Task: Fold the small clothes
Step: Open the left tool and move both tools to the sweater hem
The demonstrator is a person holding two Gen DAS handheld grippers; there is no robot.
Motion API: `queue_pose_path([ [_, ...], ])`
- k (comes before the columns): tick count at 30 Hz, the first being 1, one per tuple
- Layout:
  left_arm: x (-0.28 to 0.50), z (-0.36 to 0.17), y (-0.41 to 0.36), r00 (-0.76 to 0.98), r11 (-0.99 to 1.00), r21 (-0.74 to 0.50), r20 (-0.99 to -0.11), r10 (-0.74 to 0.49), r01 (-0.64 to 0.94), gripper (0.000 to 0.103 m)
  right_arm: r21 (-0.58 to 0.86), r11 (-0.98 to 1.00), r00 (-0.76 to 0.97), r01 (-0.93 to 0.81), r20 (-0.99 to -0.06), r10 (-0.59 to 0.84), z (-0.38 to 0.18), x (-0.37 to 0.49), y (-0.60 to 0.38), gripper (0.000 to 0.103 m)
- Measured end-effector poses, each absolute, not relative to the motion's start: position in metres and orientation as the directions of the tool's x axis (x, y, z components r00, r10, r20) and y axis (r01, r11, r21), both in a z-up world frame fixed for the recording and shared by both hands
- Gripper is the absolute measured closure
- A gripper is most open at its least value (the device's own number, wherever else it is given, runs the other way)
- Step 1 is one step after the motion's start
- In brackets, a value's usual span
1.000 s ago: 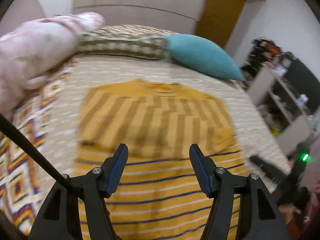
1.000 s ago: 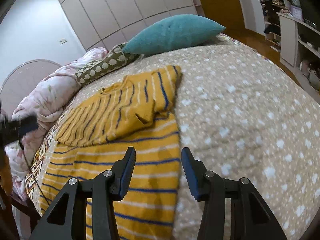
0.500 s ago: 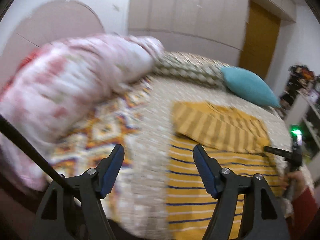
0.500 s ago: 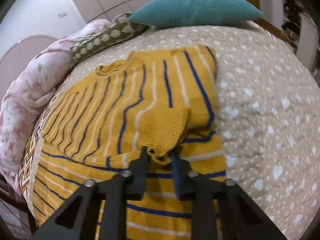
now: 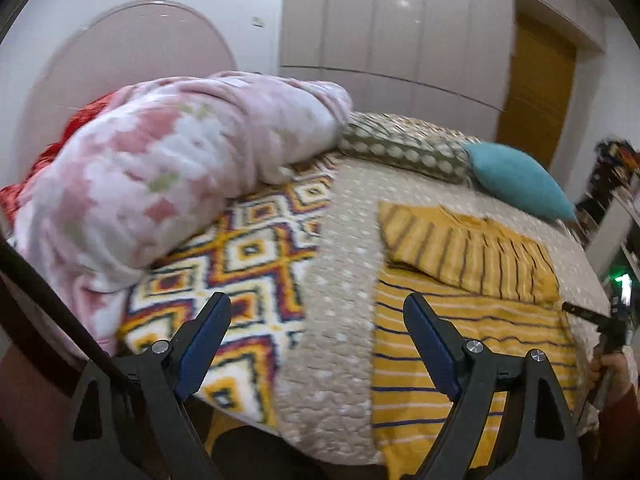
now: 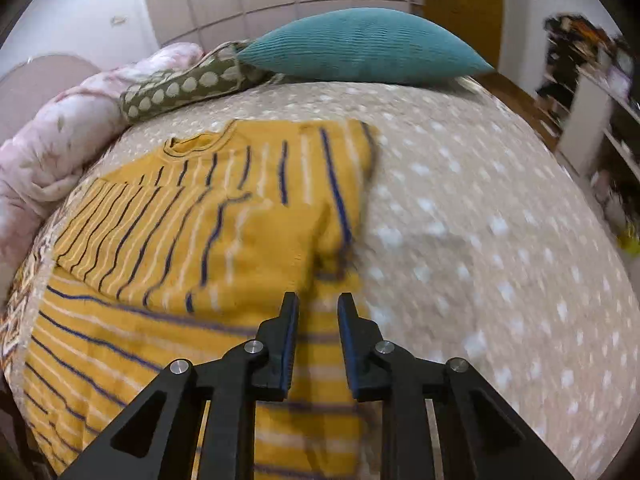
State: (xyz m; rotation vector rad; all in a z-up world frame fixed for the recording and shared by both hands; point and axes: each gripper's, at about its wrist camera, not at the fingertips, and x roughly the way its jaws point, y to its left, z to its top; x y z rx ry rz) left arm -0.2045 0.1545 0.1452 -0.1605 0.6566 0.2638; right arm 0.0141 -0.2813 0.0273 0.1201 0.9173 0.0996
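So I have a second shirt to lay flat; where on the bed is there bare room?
Free: the dotted bedspread right of the yellow sweater, below the teal pillow. Crowded: the far side, under the pink duvet.

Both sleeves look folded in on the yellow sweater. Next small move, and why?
Probably bring the left hand-held gripper over to the yellow sweater's near left hem corner. It has just been opening, holds nothing and hangs over the beige bedspread beside the sweater. The right hand-held gripper, narrowly open and empty, already sits over the right side, so both could lift the hem.
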Motion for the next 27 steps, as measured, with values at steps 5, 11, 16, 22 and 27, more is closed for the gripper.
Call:
queue_pose_path([
  [5, -0.173, 0.121, 0.120, 0.748, 0.972, -0.094, -0.656, 0.102, -0.215, 0.016, 0.204, 0.978, 0.709, 0.041, -0.696, 0.115, 0.043, -0.050, -0.303, 0.051],
  [11, -0.149, 0.094, 0.072, 0.721, 0.982, -0.140, -0.693, -0.007, -0.125, 0.016, 0.172, 0.984, 0.751, 0.050, -0.656, 0.077, 0.044, -0.090, -0.301, 0.034],
  [16, -0.139, 0.069, 0.046, 0.673, 0.988, -0.136, -0.737, -0.052, -0.072, 0.016, 0.238, 0.971, 0.701, 0.035, -0.698, 0.146, 0.036, -0.097, -0.298, 0.034],
  [22, -0.135, 0.032, 0.028, 0.608, 0.989, -0.138, -0.791, -0.072, -0.061, 0.016, 0.209, 0.978, 0.696, 0.024, -0.706, 0.133, 0.028, -0.113, -0.286, 0.034],
  [27, -0.136, 0.015, 0.021, 0.583, 0.991, -0.119, -0.810, -0.060, -0.063, 0.016, 0.159, 0.987, 0.693, 0.017, -0.714, 0.103, 0.023, -0.121, -0.278, 0.034],
])
